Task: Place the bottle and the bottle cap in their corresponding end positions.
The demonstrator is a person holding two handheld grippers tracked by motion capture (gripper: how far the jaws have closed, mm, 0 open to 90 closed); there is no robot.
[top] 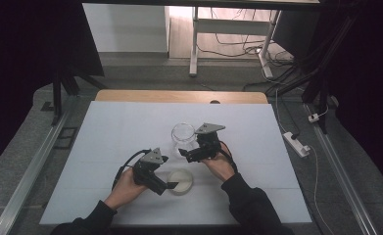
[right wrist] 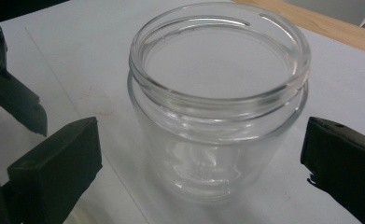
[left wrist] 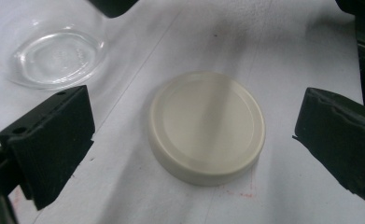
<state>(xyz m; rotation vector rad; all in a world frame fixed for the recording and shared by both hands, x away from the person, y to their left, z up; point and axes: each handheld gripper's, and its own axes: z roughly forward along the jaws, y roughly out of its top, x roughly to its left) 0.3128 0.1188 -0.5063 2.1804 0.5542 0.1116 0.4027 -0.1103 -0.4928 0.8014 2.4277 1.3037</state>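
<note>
Two hand-held grippers, both spread wide, angled down at the table
Left gripper (left wrist: 194, 135) straddles cream lid (left wrist: 207, 126); right gripper (right wrist: 201, 158) straddles upright glass jar (right wrist: 217, 102), neither touching

No text, label, brand, number or sign can be read anywhere. The cream lid (left wrist: 207, 127) is blank on top, and the clear glass jar (right wrist: 217, 100) carries no label or print. The white sheet over the table (top: 130, 132) shows only faint red smudges beside the lid, and they form no letters.
</note>
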